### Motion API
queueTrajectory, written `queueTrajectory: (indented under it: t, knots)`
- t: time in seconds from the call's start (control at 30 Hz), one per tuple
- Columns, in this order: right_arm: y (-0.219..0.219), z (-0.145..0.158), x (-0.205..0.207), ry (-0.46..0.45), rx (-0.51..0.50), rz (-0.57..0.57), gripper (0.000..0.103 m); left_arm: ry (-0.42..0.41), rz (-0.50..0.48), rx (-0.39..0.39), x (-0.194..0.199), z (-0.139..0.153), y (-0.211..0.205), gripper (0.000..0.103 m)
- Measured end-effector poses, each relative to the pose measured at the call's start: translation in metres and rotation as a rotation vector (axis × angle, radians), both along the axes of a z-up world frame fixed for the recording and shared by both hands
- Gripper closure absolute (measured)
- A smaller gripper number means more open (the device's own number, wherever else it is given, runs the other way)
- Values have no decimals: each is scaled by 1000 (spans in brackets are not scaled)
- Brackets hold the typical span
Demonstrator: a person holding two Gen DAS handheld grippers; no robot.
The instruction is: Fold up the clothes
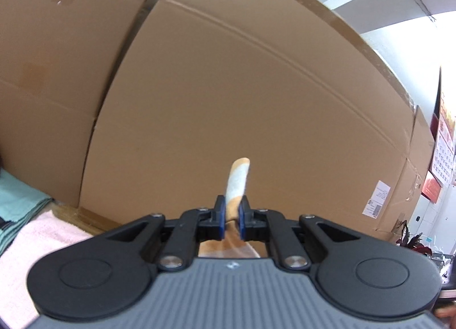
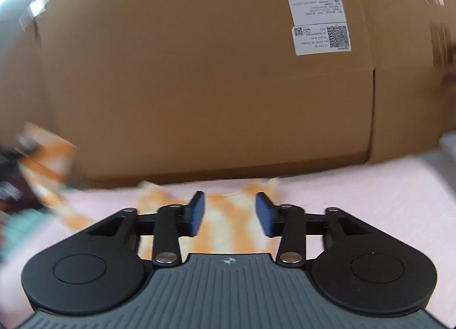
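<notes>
Clearly the left gripper (image 1: 230,222) was clenched on a fold of the orange-and-white shirt (image 1: 238,183), held up before the box (image 1: 228,87). The right gripper (image 2: 230,213) stood released, jaws apart, above the shirt (image 2: 225,229) spread on the pink sheet (image 2: 370,200). Folding looked part-way: one end lifted, the rest flat, no neat finished bundle visible. Teal cloth (image 1: 17,200) lay stacked aside.

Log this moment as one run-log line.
task: fold clothes | left gripper: shut on orange-and-white garment, lifted | right gripper: open, empty, above garment on pink cloth | backdrop: cardboard box
</notes>
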State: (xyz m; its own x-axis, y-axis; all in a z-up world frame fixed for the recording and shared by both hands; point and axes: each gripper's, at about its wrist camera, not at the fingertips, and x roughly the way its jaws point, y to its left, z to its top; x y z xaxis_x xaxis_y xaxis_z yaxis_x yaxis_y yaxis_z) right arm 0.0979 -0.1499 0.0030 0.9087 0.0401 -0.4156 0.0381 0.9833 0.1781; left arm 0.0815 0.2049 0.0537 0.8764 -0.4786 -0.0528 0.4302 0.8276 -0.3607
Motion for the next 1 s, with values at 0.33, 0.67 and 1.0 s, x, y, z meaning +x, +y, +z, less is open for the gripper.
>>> queueTrajectory:
  t: [0.33,0.67,1.0]
  knots:
    - [32,-40,81,230,-128,213,63,-97,-24,71,-19,11,-9,96]
    - [28,-35,66,173,-110,152,100,-142,6,54,-19,16,-11,96]
    - [12,-45,95,157,204,65,100,-149,60,37,-17,15,-3,96]
